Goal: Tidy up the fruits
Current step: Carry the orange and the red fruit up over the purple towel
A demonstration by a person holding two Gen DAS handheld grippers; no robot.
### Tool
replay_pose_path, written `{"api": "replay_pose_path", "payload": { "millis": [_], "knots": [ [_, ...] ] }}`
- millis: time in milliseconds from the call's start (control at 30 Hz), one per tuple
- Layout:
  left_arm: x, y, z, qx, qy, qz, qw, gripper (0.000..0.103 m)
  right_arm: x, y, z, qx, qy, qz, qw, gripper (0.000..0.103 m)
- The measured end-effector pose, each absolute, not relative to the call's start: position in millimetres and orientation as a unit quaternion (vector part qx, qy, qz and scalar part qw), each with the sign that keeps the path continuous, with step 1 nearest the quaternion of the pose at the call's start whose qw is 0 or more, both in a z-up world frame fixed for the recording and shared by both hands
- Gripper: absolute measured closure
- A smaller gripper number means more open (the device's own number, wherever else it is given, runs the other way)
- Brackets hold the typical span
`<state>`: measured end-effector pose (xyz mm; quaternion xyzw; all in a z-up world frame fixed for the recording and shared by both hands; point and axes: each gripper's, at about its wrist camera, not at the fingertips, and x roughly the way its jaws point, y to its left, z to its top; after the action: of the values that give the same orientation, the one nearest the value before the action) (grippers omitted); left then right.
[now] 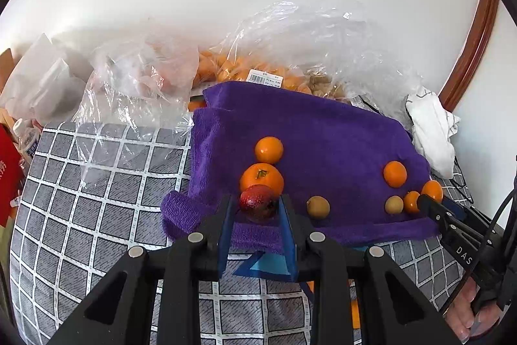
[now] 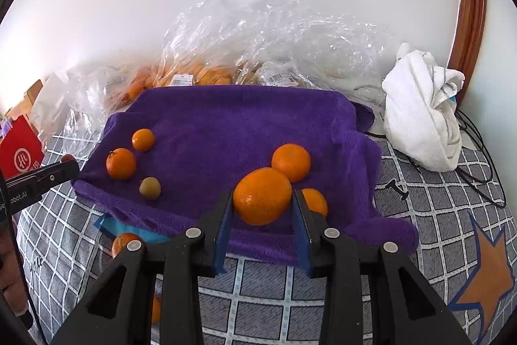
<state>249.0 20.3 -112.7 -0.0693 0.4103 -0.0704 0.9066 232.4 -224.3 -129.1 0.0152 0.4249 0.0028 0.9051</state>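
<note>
A purple towel (image 1: pixel 323 125) lies on a grey checked sheet (image 1: pixel 97 183). My left gripper (image 1: pixel 257 206) is shut on a dark red fruit (image 1: pixel 258 202) at the towel's near edge, right in front of two oranges (image 1: pixel 261 178) (image 1: pixel 269 150). My right gripper (image 2: pixel 262 199) is shut on a large orange (image 2: pixel 261 196) just above the towel (image 2: pixel 226 125). Beside it lie two more oranges (image 2: pixel 290 162) (image 2: pixel 315 201). Small yellow-brown fruits (image 1: pixel 318 207) (image 1: pixel 394 204) rest on the towel. In the right wrist view the left gripper (image 2: pixel 69 164) shows at the far left.
Clear plastic bags (image 1: pixel 290 47) with several oranges stand behind the towel against the wall. A white cloth (image 2: pixel 420 112) and black cables (image 2: pixel 478 151) lie at the right. A red box (image 2: pixel 19 151) is at the left. Loose oranges (image 2: pixel 124 243) lie on the sheet near a blue paper.
</note>
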Motion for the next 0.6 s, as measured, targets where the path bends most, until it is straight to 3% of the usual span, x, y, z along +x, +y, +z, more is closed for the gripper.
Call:
{"api": "replay_pose_path", "payload": {
  "millis": [600],
  "knots": [
    [258.6,22.1,-120.2,-0.069,0.419,-0.075,0.902,0.077,244.7,-233.4,-144.6,0.019,0.433,-0.005,0.901,0.068]
  ]
}}
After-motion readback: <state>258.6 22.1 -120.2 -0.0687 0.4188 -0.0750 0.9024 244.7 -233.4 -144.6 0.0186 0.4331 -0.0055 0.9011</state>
